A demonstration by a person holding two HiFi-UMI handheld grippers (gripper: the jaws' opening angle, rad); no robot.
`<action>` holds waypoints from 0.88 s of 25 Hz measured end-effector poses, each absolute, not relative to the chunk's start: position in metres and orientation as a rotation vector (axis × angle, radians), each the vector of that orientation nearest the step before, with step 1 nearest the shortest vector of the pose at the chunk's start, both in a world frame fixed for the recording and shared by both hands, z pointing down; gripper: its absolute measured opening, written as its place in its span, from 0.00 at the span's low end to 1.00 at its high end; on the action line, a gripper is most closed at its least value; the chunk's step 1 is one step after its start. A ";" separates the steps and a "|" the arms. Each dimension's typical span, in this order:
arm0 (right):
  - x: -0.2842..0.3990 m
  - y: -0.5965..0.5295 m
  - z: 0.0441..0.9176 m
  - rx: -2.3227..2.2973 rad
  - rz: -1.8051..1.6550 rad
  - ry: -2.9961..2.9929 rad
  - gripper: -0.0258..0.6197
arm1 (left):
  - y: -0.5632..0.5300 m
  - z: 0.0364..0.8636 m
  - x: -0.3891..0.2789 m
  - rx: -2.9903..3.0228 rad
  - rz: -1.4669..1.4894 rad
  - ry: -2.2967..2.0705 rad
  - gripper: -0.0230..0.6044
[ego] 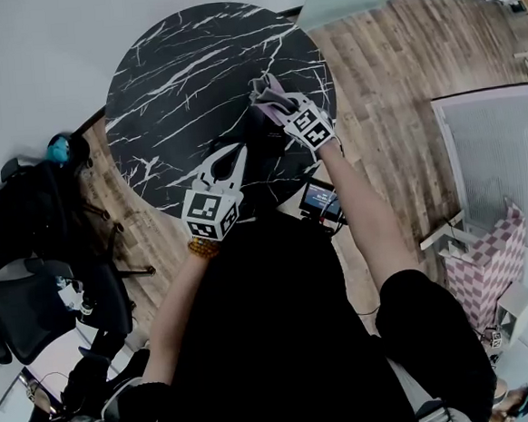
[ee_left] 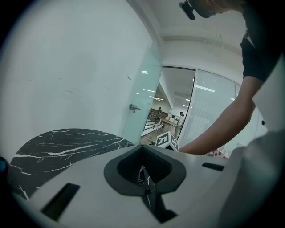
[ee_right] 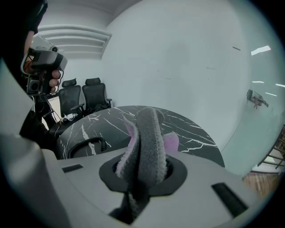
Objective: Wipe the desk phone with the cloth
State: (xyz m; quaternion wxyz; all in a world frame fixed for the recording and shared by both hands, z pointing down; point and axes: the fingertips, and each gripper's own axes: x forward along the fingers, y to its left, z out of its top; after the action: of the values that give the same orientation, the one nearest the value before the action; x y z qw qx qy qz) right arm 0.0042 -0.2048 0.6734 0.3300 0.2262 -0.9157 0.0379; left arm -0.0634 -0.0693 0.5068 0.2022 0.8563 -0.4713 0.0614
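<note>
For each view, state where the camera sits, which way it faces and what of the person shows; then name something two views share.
Head view: on the head, steeply down at the round table; both arms, left gripper, right gripper.
Left gripper view: on the left gripper, across the table toward a glass door; right arm.
Right gripper view: on the right gripper, past its held cloth toward office chairs.
Shared: the cloth, head and right gripper views.

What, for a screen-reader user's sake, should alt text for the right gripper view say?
The right gripper is shut on a fuzzy grey-and-pink cloth that stands up between its jaws. Beyond lies a round black marble-patterned table bearing a coiled black cord, with black office chairs by a white wall.
</note>
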 end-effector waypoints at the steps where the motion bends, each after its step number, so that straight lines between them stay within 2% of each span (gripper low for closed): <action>1: 0.004 -0.204 0.674 0.591 0.101 -2.394 0.14 | -0.069 0.507 -0.063 2.390 0.172 -1.316 0.06; 22: 0.002 -0.188 0.682 0.564 0.110 -2.410 0.14 | -0.074 0.511 -0.055 2.389 0.173 -1.304 0.06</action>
State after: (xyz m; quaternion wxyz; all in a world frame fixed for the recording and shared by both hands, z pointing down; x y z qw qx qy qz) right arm 0.0021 -0.1885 0.6818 0.3260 0.2151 -0.9196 0.0419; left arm -0.0553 -0.0736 0.5111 0.2057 0.8572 -0.4681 0.0621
